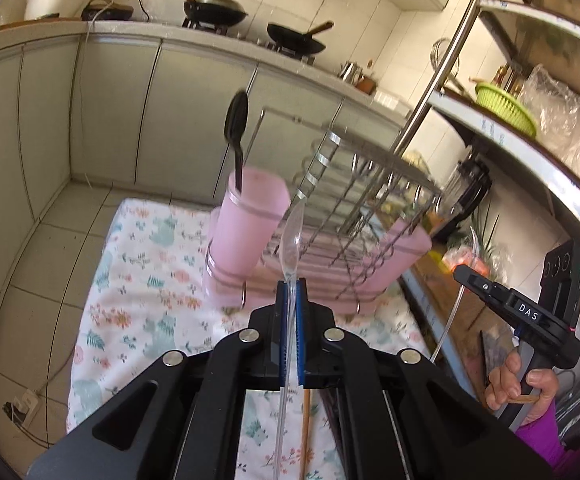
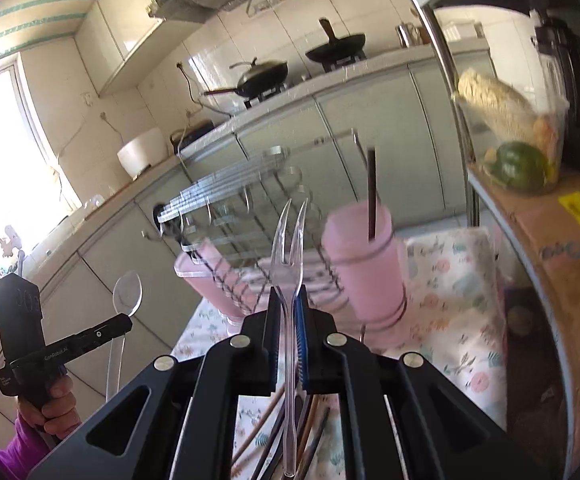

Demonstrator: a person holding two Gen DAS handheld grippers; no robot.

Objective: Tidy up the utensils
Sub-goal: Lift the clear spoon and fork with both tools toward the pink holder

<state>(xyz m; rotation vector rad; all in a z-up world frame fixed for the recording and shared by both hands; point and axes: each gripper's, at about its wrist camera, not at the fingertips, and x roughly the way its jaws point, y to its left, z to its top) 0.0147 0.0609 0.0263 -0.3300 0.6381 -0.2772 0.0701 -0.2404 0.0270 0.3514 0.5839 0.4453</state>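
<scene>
Two grippers loaded: left gripper (image 1: 290, 284) clamps clear plastic spoon (image 1: 293, 236), right gripper (image 2: 289, 300) clamps clear plastic fork (image 2: 289, 240); light, slippery, brittle — grip handles mid-length.

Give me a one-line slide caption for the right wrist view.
Right gripper clamps a clear plastic fork before the pink utensil cup; left gripper holds a clear spoon.

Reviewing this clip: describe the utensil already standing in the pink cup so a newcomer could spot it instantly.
Find the wire dish rack on the floral cloth; a pink cup sits in a ring at its end. A black spoon stands in that cup, bowl upward. It is the only dark, opaque utensil standing there; the clear spoon and clear fork are both see-through and clamped in grippers.
</scene>
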